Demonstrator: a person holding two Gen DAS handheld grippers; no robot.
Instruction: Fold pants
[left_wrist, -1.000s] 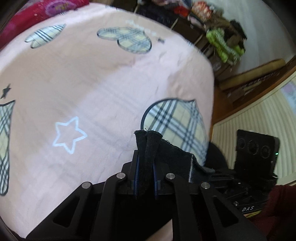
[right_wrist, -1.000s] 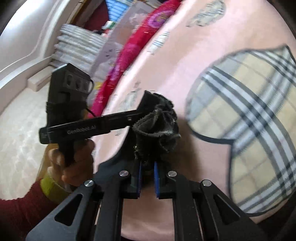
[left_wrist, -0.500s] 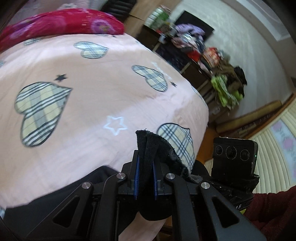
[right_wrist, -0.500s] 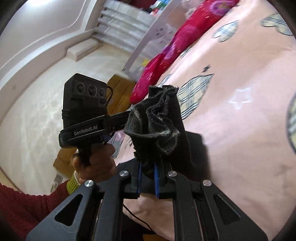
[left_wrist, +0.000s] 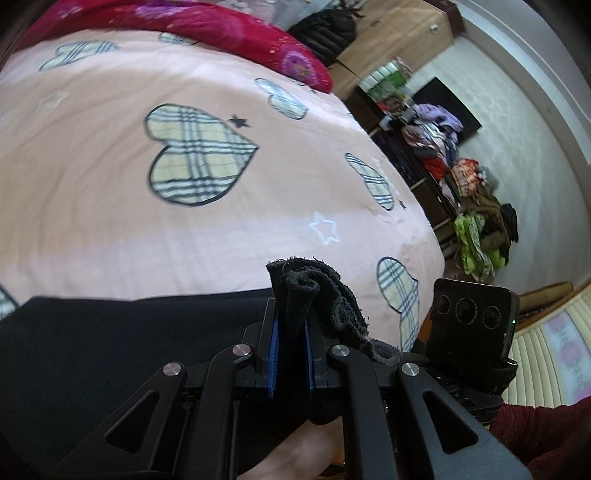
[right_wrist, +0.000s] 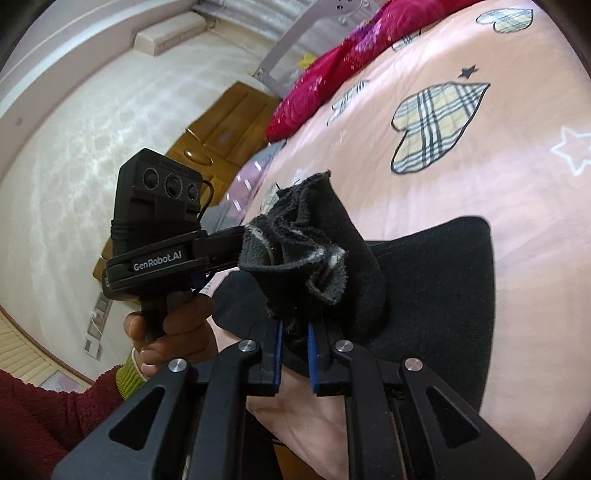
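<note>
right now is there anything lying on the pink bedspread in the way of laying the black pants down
Nothing visible does. Both the left gripper and the right gripper are clamped on the black pants, and the pink bedspread ahead shows only its printed hearts and stars.

pants = matt black knit cloth, fuzzy, frayed at the bunched edge. sheet under them is smooth pink cotton-ish fabric w/ plaid hearts, matt. left gripper is matt black plastic w/ shiny metal rivets + blue rubbery pads; right gripper same. cabinet beyond the sheet: glossy wood.
</note>
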